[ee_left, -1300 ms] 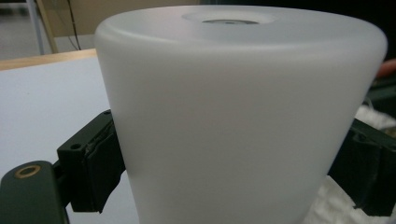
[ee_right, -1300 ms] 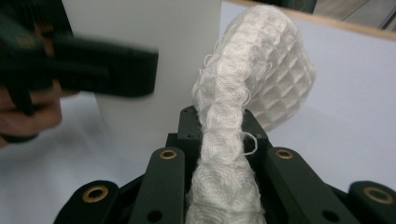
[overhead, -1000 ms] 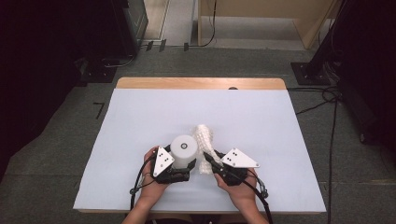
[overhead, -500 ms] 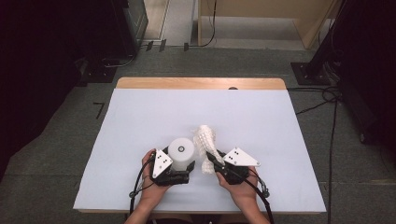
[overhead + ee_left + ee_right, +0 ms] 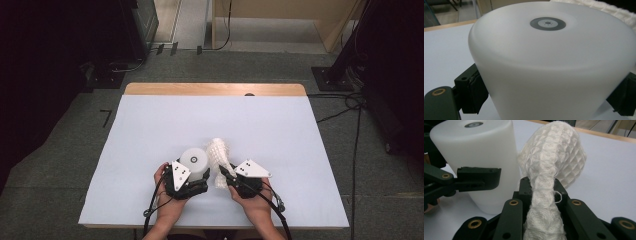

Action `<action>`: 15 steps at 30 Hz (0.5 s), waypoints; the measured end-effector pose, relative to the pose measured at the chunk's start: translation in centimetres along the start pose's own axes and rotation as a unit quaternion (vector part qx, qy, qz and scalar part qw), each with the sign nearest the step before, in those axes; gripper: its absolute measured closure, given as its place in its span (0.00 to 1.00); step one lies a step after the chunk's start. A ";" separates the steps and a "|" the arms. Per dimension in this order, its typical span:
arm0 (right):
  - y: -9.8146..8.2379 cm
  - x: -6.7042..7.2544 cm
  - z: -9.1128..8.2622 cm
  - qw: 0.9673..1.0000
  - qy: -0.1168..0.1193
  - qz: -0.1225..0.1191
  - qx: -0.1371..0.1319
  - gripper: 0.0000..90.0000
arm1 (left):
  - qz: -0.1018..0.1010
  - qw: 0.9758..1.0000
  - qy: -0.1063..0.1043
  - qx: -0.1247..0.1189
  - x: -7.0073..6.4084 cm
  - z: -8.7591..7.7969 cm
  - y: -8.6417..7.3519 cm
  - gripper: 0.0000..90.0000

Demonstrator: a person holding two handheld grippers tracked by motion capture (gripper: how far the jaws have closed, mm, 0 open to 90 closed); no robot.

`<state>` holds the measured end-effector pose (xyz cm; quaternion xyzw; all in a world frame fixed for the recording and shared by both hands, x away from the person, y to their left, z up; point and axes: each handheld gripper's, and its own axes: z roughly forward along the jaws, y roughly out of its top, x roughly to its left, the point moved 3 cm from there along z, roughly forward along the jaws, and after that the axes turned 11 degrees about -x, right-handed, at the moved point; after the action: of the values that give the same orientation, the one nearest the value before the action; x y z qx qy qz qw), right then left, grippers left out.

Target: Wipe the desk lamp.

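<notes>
Right gripper view puts the white waffle-weave cloth [image 5: 551,167] front and centre: it is bunched into a rope that runs up between the black jaws of the right tool [image 5: 541,192], which are pressed together and pinching it, while its loose end balloons above them. Just beside the cloth, apparently brushing it, stands the frosted white plastic cylinder [image 5: 477,157], upright on the table with a small grey disc at the middle of its top. From the high view, the left tool [image 5: 192,182] clasps this cylinder [image 5: 194,161] low on its wall, one jaw on either side, near the front edge of the pale blue table [image 5: 150,130]. The work looks like wiping or wrapping the cylinder with the cloth. To do it well, I judge the left tool should hold the cylinder steady and plumb, gripping low so the wall above stays free, while the right tool brings the loose end flat against the plastic without slackening its pinch, so the cloth neither slips out nor tips the cylinder.
</notes>
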<state>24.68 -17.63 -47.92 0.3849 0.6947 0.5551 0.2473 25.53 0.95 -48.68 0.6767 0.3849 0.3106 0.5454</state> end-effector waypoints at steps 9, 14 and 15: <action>-0.7 1.1 0.6 1.000 0.019 -0.007 0.016 0.84 | -0.038 0.997 -0.061 -0.033 1.1 -0.7 1.4 0.10; 0.2 1.3 0.1 1.000 0.024 -0.014 -0.005 0.84 | -0.025 0.996 -0.079 -0.020 0.5 -0.4 0.9 0.10; 0.3 1.3 0.0 1.000 0.023 -0.014 -0.008 0.84 | -0.022 0.996 -0.085 -0.018 0.4 -0.3 0.8 0.10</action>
<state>24.05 -16.55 -47.48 0.3604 0.7010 0.5660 0.2415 25.61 1.33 -47.87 0.6821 0.3463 0.2467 0.5949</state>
